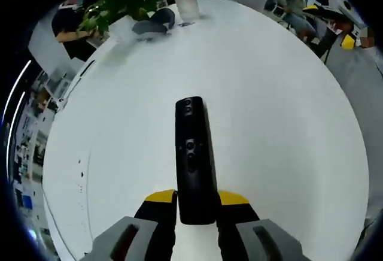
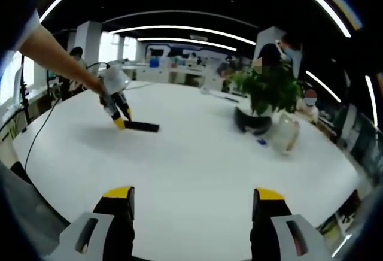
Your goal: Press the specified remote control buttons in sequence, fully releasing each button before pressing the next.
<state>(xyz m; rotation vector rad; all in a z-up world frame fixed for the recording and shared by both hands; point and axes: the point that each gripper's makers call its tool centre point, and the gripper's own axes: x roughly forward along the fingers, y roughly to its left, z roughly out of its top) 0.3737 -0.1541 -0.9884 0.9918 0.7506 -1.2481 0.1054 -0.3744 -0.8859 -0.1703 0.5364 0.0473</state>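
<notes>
A black remote control [image 1: 193,159] lies on the white table [image 1: 269,105], its near end held between the yellow-tipped jaws of my left gripper [image 1: 197,204], which is shut on it. Round buttons show along its top face. In the right gripper view the same remote [image 2: 142,127] lies far off on the table with the left gripper [image 2: 121,120] at its end, held by a person's arm [image 2: 60,57]. My right gripper [image 2: 194,198] stands open above the near table, nothing between its jaws.
A potted plant [image 2: 269,90] in a dark pot and a clear plastic cup [image 2: 286,134] stand at the table's far side; the same plant [image 1: 128,0] and cup [image 1: 187,5] appear at the table's edge. People sit beyond the table [image 1: 299,9].
</notes>
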